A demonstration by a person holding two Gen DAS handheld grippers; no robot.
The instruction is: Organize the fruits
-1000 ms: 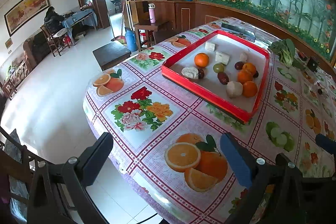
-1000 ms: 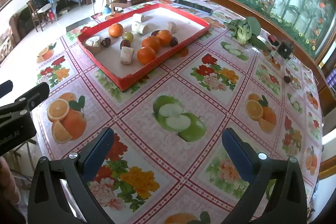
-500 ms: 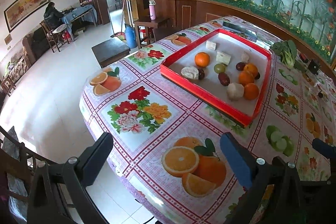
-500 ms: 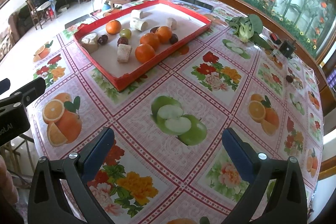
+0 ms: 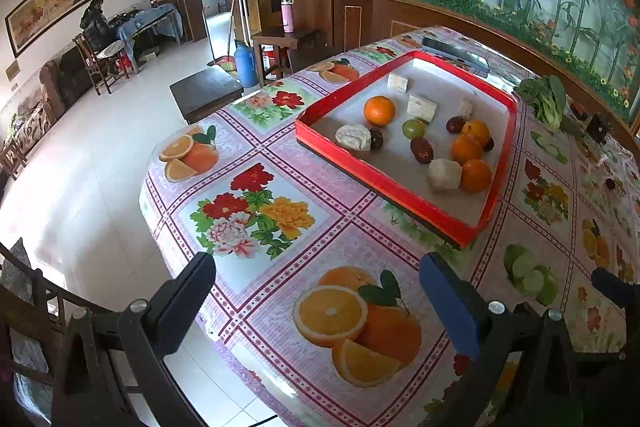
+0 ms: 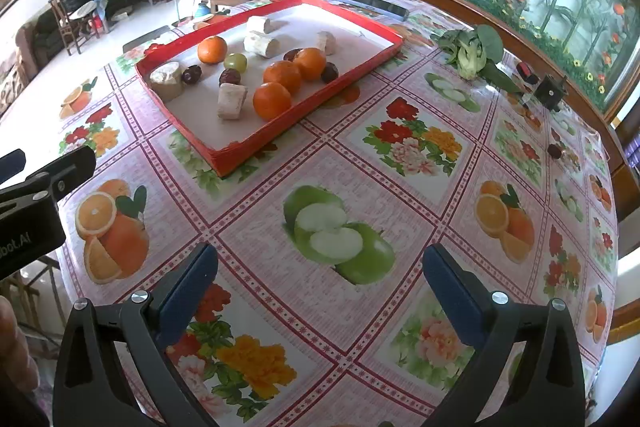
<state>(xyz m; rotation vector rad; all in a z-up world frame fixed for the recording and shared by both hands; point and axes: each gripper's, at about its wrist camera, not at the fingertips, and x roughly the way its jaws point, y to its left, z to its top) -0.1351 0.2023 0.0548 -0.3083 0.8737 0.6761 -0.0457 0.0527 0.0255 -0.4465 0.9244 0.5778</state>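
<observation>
1. Tray point(image 6: 352, 17): red-rimmed, on the tabletop point(image 6: 400, 187); it holds all the fruit seen gathered.
2. Oranges point(image 6: 282, 77): four in the tray; three clustered near its right rim, one point(image 6: 212, 49) apart toward the left.
3. Green fruit point(image 6: 235, 62): a single one, mid-tray, beside a dark date point(image 6: 229, 77); other dates lie scattered among the oranges.
4. Pale chunks point(image 6: 231, 101): several cut pieces, mixed in with the fruit, not grouped by kind.
5. Stray date point(image 6: 554, 151): a small dark fruit, seemingly a date, on the tabletop far right, well apart from the tray.
6. Greens point(image 6: 472, 53): leafy bunch on the tabletop beside the tray's right corner.
7. Left tool point(image 5: 316, 291) and right tool point(image 6: 320, 283): both spread wide, holding nothing, above the near tabletop, short of the tray.
8. Progress (judgement): the fruit is in the tray but unsorted; this fits either a sorting by kind to come or gathering nearly complete, the stray date remaining.
</observation>
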